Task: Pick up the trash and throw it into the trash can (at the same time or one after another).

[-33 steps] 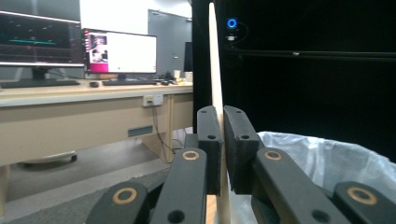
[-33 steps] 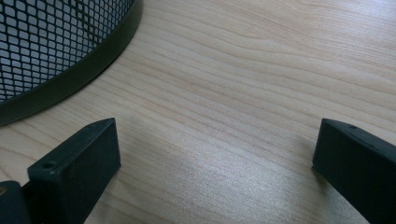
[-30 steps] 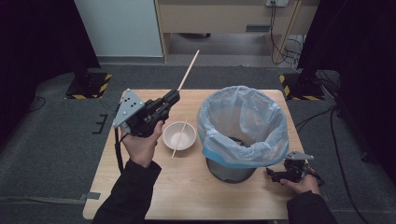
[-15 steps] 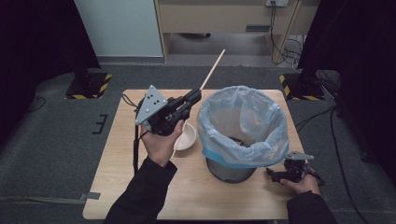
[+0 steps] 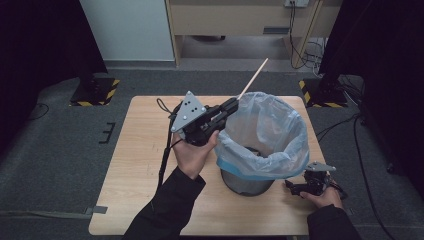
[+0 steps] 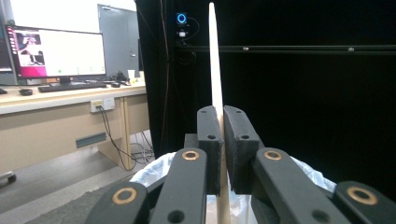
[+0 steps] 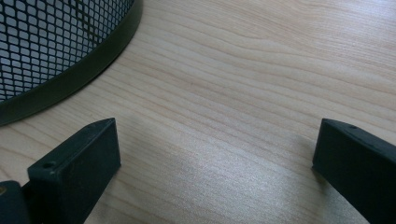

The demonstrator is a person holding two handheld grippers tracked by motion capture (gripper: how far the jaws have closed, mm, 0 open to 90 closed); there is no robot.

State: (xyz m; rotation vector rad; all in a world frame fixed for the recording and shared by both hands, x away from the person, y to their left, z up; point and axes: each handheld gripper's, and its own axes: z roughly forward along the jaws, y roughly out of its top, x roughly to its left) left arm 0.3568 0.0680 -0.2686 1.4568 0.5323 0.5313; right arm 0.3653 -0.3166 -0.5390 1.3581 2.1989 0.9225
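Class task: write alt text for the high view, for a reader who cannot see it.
The left gripper holds a thin wooden stick, jaws shut on it, at the rim of a mesh bin lined with a pale blue bag on a wooden table. The right gripper rests low on the table beside the bin.

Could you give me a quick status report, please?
Left gripper shut on stick, at bin rim. Right gripper open, resting on table. Nothing in the way.
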